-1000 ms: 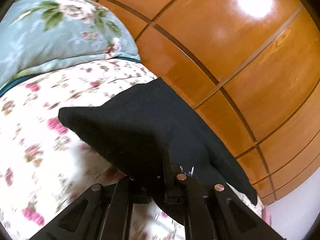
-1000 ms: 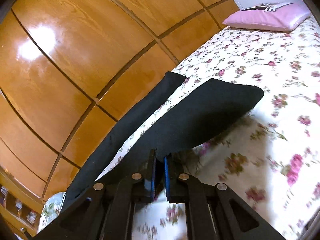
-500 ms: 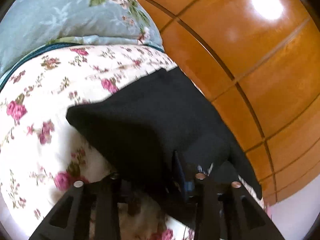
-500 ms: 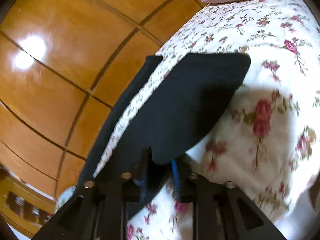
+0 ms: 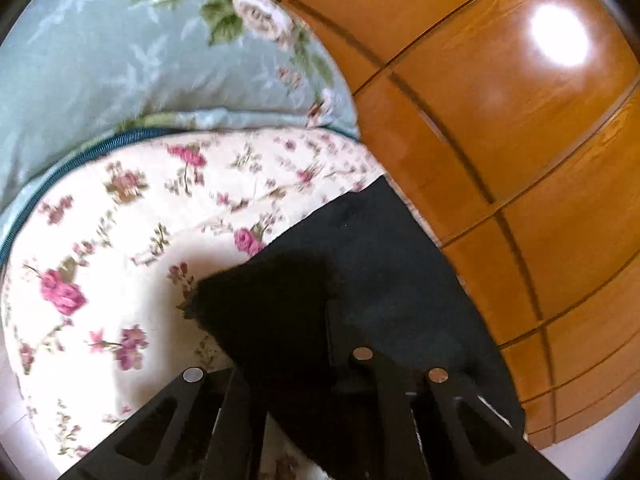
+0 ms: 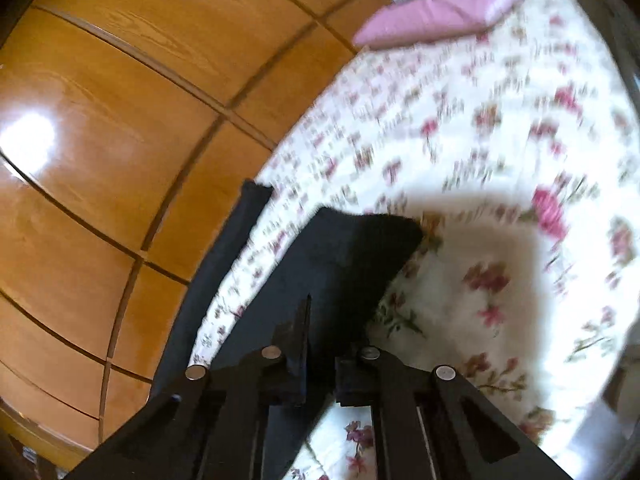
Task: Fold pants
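1. The left gripper (image 5: 296,364) pinched a lifted fold of the black pants (image 5: 372,264), its fingers closed on the cloth.
2. The right gripper (image 6: 320,344) clamped another raised flap of them.
3. The pants lay on the floral bedspread (image 6: 480,128) beside the wooden wardrobe (image 5: 520,120).
4. Farther off sat a teal pillow (image 5: 120,60) and a pink pillow (image 6: 440,12).

The pants (image 5: 384,280) lie on the bed (image 5: 120,248) along its edge beside the wooden wall (image 5: 520,140); one pillow (image 5: 120,52) sits at one end, another pillow (image 6: 448,8) at the opposite end.
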Motion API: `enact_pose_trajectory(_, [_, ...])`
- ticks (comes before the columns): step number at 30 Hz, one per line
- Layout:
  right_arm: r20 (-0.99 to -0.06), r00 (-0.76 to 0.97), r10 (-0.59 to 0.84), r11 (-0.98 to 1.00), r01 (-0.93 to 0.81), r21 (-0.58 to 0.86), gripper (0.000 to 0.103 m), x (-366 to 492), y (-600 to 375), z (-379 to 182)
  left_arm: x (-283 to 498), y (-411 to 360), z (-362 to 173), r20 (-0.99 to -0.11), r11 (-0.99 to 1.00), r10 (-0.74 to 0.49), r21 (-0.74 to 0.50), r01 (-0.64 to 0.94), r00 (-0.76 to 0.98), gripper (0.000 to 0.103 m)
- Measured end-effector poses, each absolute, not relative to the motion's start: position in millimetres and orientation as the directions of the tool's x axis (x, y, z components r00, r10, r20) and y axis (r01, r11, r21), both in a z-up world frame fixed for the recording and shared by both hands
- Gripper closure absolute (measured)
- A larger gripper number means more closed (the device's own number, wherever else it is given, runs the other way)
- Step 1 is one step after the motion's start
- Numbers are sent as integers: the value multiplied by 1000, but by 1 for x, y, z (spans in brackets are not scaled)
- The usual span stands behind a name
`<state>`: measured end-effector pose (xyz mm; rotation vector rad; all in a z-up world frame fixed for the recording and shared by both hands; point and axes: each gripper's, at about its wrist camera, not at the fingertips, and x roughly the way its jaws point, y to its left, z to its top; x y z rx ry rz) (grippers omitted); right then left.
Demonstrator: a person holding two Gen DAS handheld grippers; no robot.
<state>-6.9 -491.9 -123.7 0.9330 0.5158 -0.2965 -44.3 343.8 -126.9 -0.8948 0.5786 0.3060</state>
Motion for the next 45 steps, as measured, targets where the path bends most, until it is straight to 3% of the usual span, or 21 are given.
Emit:
enact_pose_trajectory(5, [-556,829,-58,600,474,644,95,-28,-488,-117,-62,340,-113,-572,640,20,-623,-450,820,97])
enact_pose_trajectory(7, [-589,804,-77,619,502,604,94,-32,-486,-124,-56,342,-127,-622,657,24,-580,-481,782,95])
enact_pose_trajectory(9, [-633,772,-61,608,531,590,92,-28,-487,-139,-51,343,-146,-693,664,27,-526,-531,721,87])
enact_pose_trajectory(13, [-609,793,-12,535,520,666,83,-34,-498,-146,-63,341,-136,-676,644,96,-517,-563,731,77])
enact_pose_trajectory(16, [-624,770,-131,526,587,615,74,-48,-505,-129,-77,349,-116,-686,572,224,-483,-663,693,77])
enact_pose_trajectory(20, [-562,755,-338,550,643,533,60,-68,-504,-92,-86,348,-85,-629,479,392,-483,-733,671,73])
enact_pose_trajectory(24, [-523,804,-282,654,560,509,59,-40,-492,-72,-27,307,-74,-611,635,272,-467,-616,744,65])
enact_pose_trajectory(32, [-580,810,84,730,346,589,59,75,-452,-110,108,197,-118,-646,874,-47,-396,-282,762,61])
enact_pose_trajectory(35, [-599,782,173,692,336,639,59,109,-452,-131,130,179,-144,-713,911,-53,-321,-258,699,61])
enact_pose_trajectory(41, [-594,783,184,627,372,685,59,174,-469,-143,121,192,-150,-651,870,-132,-438,-228,747,56])
enact_pose_trajectory(45, [-601,781,171,549,431,716,59,221,-486,-155,122,188,-148,-650,881,-122,-419,-219,750,53])
